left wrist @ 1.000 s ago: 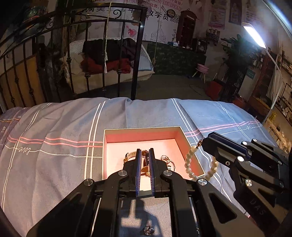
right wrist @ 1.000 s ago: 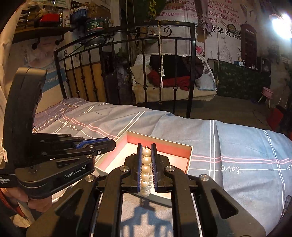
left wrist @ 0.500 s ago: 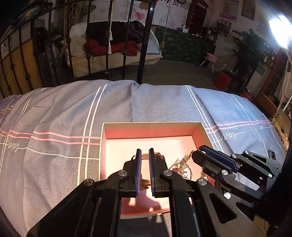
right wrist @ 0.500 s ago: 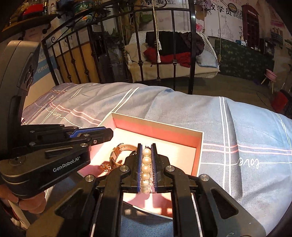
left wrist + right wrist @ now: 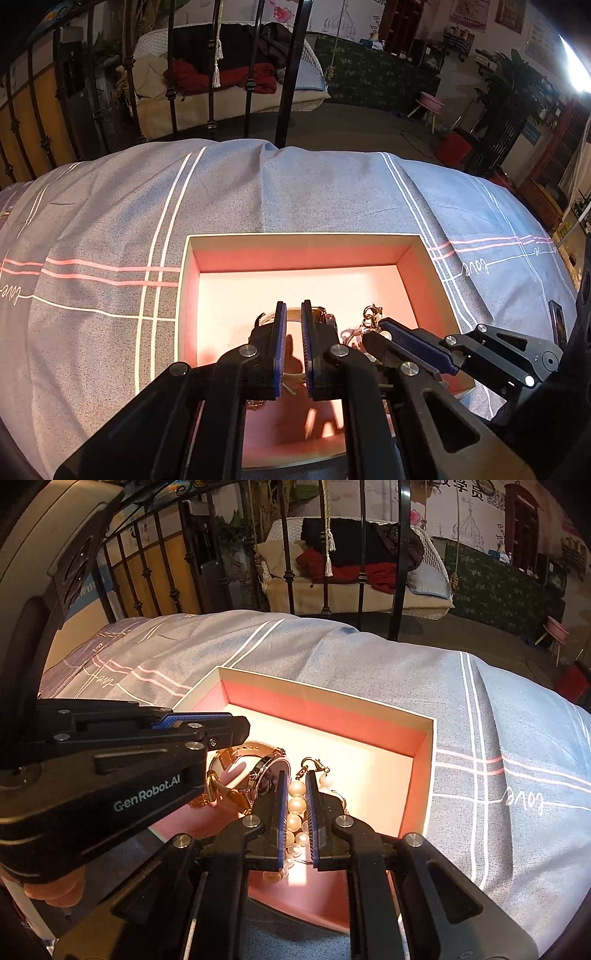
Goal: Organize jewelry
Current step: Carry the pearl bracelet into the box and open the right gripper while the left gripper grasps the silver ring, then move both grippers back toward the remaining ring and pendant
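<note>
An open pink-lined box [image 5: 295, 242] [image 5: 424, 734] lies on the bed. My left gripper [image 5: 291, 314] is inside it, jaws nearly shut around the band of a gold watch [image 5: 255, 771] [image 5: 295, 315]. My right gripper [image 5: 295, 782] [image 5: 373, 332] is low in the box beside it, shut on a white pearl bracelet [image 5: 297, 805] whose gold clasp [image 5: 314, 764] [image 5: 371, 312] sticks out past the fingertips. The lower pearls rest on the box floor.
The box sits on a grey-blue bedspread [image 5: 295, 192] with white and pink stripes. A black iron bed rail [image 5: 288, 74] stands behind it. Beyond are a white swing seat with clothes [image 5: 229, 74] and a dim room.
Both grippers moved forward and down into the box. The watch and the pearl bracelet now sit low on the box floor, side by side.
</note>
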Action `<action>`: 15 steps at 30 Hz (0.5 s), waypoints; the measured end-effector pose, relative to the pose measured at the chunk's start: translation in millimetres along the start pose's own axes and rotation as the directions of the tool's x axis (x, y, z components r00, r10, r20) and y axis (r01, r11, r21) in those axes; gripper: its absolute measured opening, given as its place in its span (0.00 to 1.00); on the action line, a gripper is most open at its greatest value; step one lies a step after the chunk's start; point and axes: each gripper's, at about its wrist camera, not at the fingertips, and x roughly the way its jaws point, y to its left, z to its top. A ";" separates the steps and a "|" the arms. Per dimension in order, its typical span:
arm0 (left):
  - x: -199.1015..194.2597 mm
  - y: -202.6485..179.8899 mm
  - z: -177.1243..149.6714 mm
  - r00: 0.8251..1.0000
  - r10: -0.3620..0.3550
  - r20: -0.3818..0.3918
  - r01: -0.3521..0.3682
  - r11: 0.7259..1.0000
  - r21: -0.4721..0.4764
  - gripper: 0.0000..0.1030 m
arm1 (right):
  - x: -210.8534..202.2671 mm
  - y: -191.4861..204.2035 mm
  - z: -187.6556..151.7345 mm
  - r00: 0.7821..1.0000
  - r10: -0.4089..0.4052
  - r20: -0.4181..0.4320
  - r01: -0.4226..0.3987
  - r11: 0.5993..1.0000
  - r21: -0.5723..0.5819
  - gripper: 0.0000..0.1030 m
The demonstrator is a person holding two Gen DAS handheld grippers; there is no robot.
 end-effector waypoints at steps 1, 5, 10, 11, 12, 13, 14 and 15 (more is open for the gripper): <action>0.6 0.4 0.0 1.000 -0.001 -0.002 0.001 1.000 0.001 0.08 | 0.4 0.7 0.2 1.000 0.003 -0.002 -0.003 1.000 -0.001 0.10; -0.6 1.5 -1.1 1.000 0.000 -0.004 0.000 1.000 0.004 0.10 | 1.7 3.1 -0.8 1.000 0.003 -0.010 -0.003 1.000 -0.011 0.10; -18.3 3.2 -4.5 0.999 0.010 0.053 -0.010 1.000 0.003 0.38 | -7.6 5.8 -7.0 1.000 -0.012 0.003 0.012 1.000 -0.011 0.41; -23.8 2.4 -6.4 0.998 0.011 0.066 -0.011 1.000 0.009 0.39 | -13.2 6.5 -9.0 1.000 -0.016 0.018 0.016 1.000 -0.010 0.53; -29.9 1.6 -9.0 0.997 0.012 0.079 -0.013 1.000 0.014 0.41 | -20.0 7.9 -11.2 0.999 -0.024 0.035 0.025 1.000 -0.011 0.55; -35.7 0.7 -12.4 0.996 0.008 0.092 -0.010 1.000 0.018 0.43 | -27.6 9.4 -14.2 0.999 -0.024 0.049 0.025 1.000 -0.010 0.55; -42.9 0.2 -17.0 0.995 0.002 0.104 -0.004 1.000 0.021 0.45 | -35.7 10.4 -17.8 0.998 -0.019 0.060 0.019 1.000 -0.003 0.56; -49.7 -0.3 -22.4 0.993 -0.007 0.116 0.004 1.000 0.022 0.48 | -44.4 11.2 -22.7 0.997 -0.018 0.070 0.018 1.000 0.007 0.60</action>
